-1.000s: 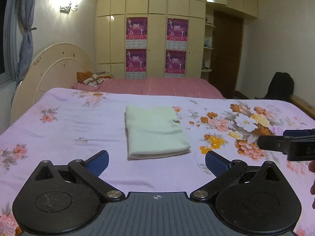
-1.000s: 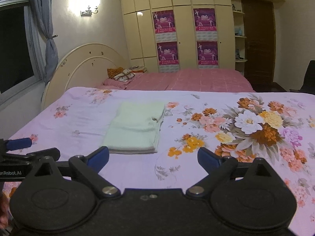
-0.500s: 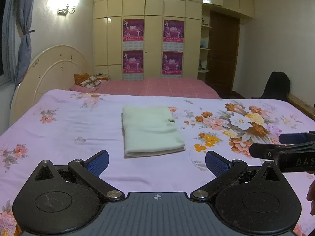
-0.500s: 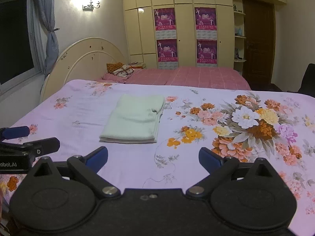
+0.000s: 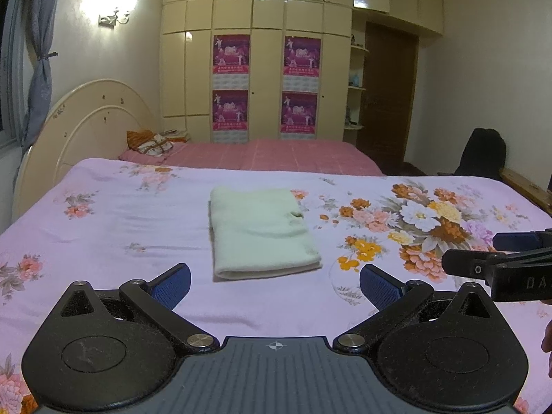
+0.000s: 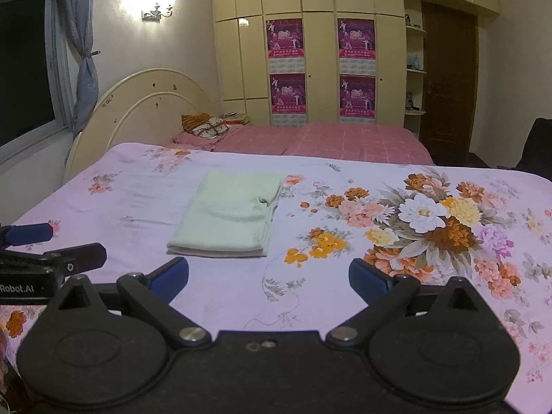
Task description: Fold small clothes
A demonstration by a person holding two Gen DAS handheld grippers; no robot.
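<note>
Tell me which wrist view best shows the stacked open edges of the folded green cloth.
The right wrist view: the folded green cloth shows its layered edges down its right side and at the near corner. The left wrist view shows the same cloth mostly from the top, with a rounded fold at the near edge; the layers are less distinct.

The folded cloth (image 5: 258, 227) is looking soft and fuzzy. The bed sheet (image 5: 120, 227) is looking like smooth, thin cloth. The left tongs (image 5: 274, 284) are showing matt black plastic, bumpy blue pads (image 5: 172, 280) and shiny metal pins. The cupboard doors (image 5: 269, 10) are shining glossy.
</note>
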